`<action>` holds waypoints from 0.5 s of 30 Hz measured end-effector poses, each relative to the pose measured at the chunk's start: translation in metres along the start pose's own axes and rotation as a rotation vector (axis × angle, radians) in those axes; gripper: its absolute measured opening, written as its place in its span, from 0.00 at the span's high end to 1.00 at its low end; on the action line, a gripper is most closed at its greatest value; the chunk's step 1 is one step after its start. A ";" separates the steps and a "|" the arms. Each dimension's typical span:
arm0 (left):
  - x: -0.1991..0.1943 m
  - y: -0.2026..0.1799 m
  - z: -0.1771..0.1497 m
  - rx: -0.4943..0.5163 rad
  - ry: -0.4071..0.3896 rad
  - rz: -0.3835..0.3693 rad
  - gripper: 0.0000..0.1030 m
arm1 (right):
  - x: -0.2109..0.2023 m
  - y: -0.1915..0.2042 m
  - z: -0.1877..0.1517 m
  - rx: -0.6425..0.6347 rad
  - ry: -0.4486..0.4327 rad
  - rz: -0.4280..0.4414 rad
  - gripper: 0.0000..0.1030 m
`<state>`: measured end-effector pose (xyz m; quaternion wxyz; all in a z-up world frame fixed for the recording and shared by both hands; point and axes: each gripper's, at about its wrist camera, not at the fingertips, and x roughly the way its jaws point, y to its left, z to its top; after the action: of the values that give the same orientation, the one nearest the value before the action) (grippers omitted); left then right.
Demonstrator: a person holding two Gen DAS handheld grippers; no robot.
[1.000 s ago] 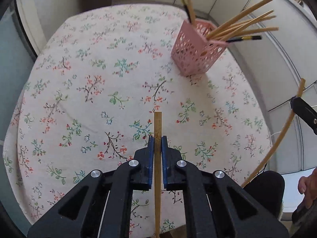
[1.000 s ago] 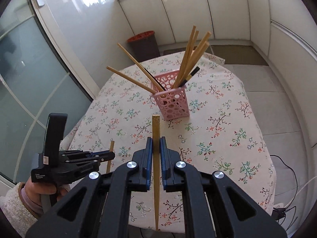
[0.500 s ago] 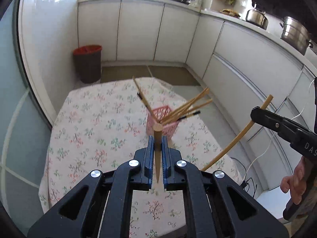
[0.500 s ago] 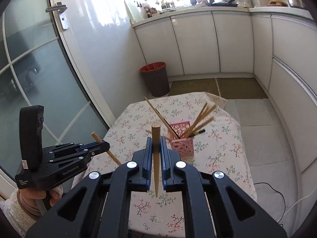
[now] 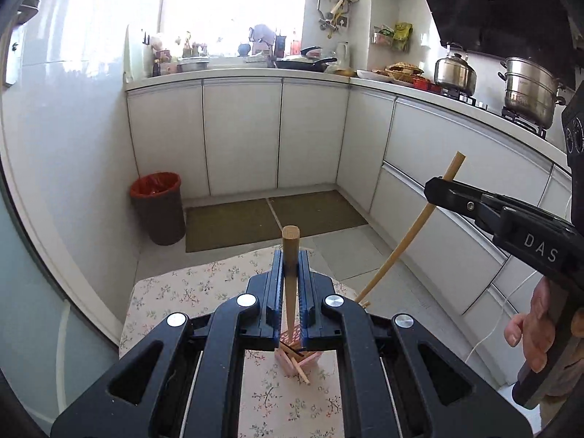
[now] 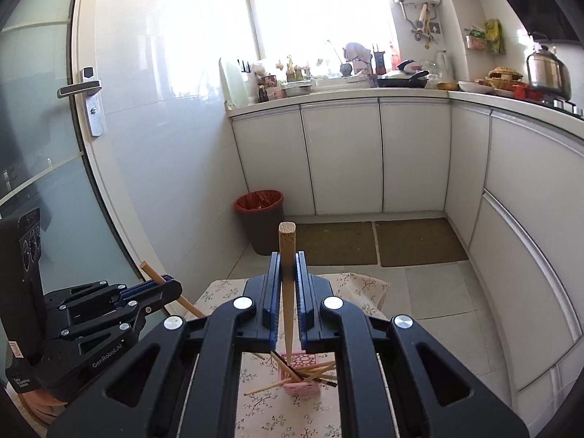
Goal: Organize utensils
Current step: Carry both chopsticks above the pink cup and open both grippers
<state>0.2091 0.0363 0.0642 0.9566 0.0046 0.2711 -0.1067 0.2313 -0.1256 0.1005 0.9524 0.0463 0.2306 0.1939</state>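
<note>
1. The left gripper [image 5: 291, 255] is clamped on a wooden chopstick [image 5: 290, 273]. The stick stands up between its blue pads.
2. The right gripper [image 6: 287, 259] grips a second wooden chopstick [image 6: 287, 281] the same way. Its thin end points down at the pink basket [image 6: 303, 387].
3. In the left view, the right gripper sits at the right side, with a hand [image 5: 533, 332] on its handle. Its stick slants across it.
4. Below both grippers is a table with a flowery cloth [image 5: 171, 292].
5. The pink basket stands on that cloth. It has small holes in its sides.
6. Inside the basket are more wooden chopsticks [image 6: 288, 383] and one dark one. They lean out in many ways. One long stick pokes out low to the left.
7. Past the table, on the floor by the white wall, is a brown bin [image 6: 260, 224] with a red bag in it. What is in the bin is too small to see.
8. Two green mats [image 6: 379, 242] lie on the floor in front of white cupboards [image 5: 241, 135].
9. Far off, on the counter, are a black pan [image 5: 304, 62] and shiny metal pots [image 5: 529, 89]. The pots have lids on.
</note>
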 end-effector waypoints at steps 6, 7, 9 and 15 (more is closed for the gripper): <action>0.046 0.004 -0.008 -0.031 0.055 -0.025 0.94 | 0.038 0.002 -0.022 -0.027 0.030 -0.031 0.92; 0.054 0.004 -0.011 -0.036 0.067 -0.027 0.94 | 0.043 0.001 -0.027 -0.027 0.033 -0.031 0.92; 0.072 0.007 -0.021 -0.048 0.100 -0.033 0.94 | 0.052 -0.004 -0.038 -0.017 0.038 -0.013 0.92; 0.104 0.018 -0.048 -0.117 0.180 -0.083 0.87 | 0.072 -0.026 -0.060 0.066 0.076 0.034 0.89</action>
<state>0.2744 0.0362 -0.0312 0.9218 -0.0531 0.3614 -0.1294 0.2723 -0.1217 0.0118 0.9375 0.0741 0.2719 0.2039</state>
